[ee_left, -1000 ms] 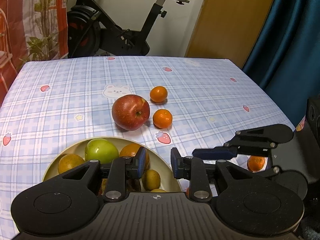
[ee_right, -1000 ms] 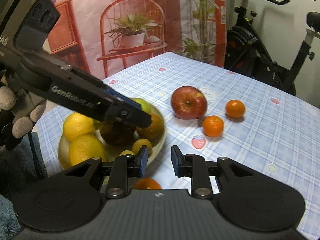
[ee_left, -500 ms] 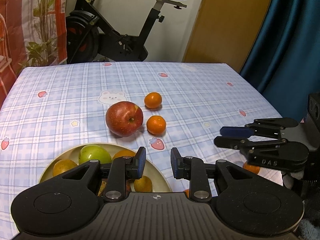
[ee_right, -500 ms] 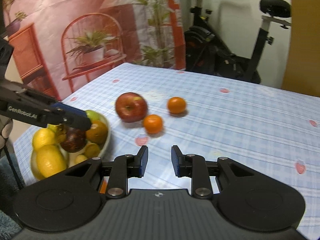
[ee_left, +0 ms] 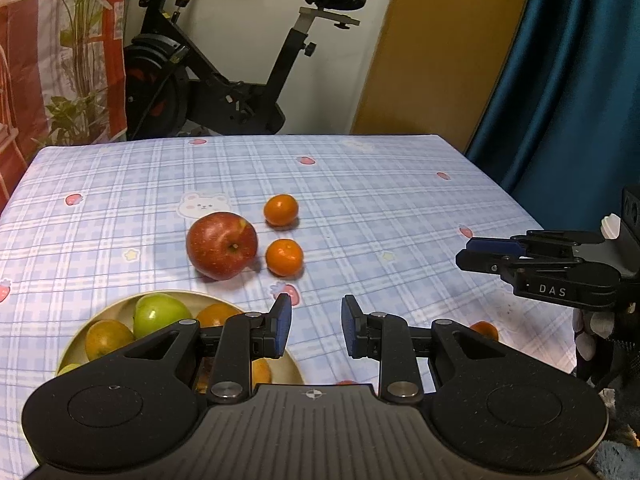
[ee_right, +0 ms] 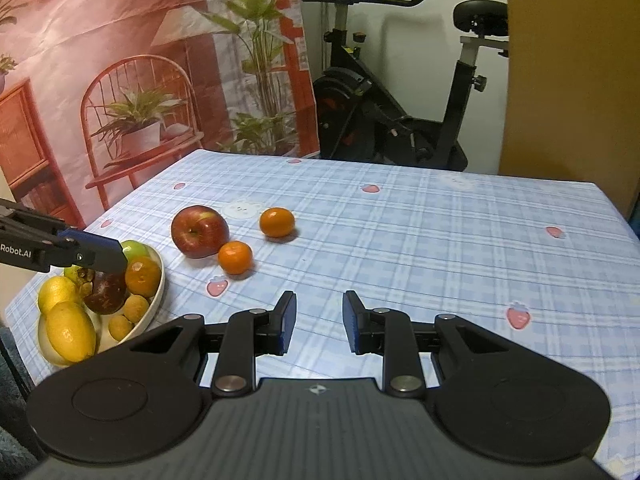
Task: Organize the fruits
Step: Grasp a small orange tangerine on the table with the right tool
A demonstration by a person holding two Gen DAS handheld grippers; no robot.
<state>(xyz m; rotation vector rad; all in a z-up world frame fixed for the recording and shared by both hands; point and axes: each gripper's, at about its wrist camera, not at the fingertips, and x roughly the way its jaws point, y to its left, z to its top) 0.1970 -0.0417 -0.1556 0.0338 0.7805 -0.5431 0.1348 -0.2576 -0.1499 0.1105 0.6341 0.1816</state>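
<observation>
A black exercise bike (ee_left: 224,76) is standing against the white wall (ee_left: 256,16) beyond the table, whose blue plaid cloth (ee_left: 360,200) with strawberry prints is catching the light. A printed backdrop (ee_right: 120,80) of a chair and potted plants is hanging on one side, while a tan door panel (ee_left: 436,52) and a teal curtain (ee_left: 576,92) are filling the other.
</observation>
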